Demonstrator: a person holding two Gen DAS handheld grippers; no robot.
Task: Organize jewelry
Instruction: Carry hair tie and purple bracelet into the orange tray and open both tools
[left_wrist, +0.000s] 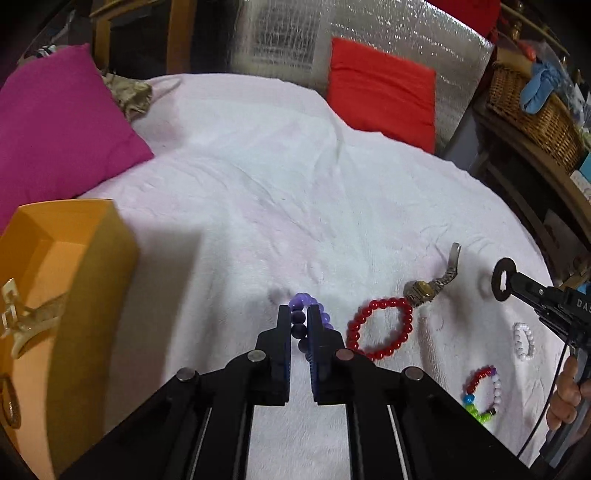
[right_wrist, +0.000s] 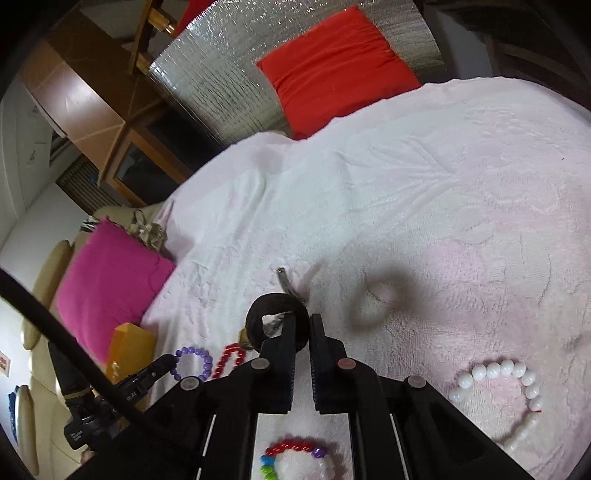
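The left gripper (left_wrist: 299, 325) was clenched on a purple round-bead bracelet (left_wrist: 308, 317), pinching one side of the loop between its blue-padded jaws while the rest of the ring stood out ahead of the tips. In the right wrist view the loop hung clear in front of that gripper, which suggests it was held by an edge so it could be carried and dropped cleanly.

To the left of the left gripper stood an open orange cardboard box (left_wrist: 92, 280) with gold-coloured pieces already inside, most likely the place for sorted jewelry, so the bracelet was probably headed there.

The right gripper (right_wrist: 303, 328) was closed on a dark, flat ring-shaped bangle (right_wrist: 275, 317), gripped by its rim with the hole left free and lifted off the white fluffy blanket (left_wrist: 258, 184); its shadow lay on the blanket just right of the tips.

Still on the blanket lay a red bead bracelet (left_wrist: 380, 328) just right of the left gripper's tips, a gold-faced wristwatch with a metal link band (left_wrist: 424, 290) touching its far edge, a white pearl-bead bracelet (right_wrist: 506, 384) to the right of the right gripper, and a multicoloured plastic-bead bracelet (right_wrist: 295, 458) beneath its body. They were spread out and mostly apart, so each could be taken singly.
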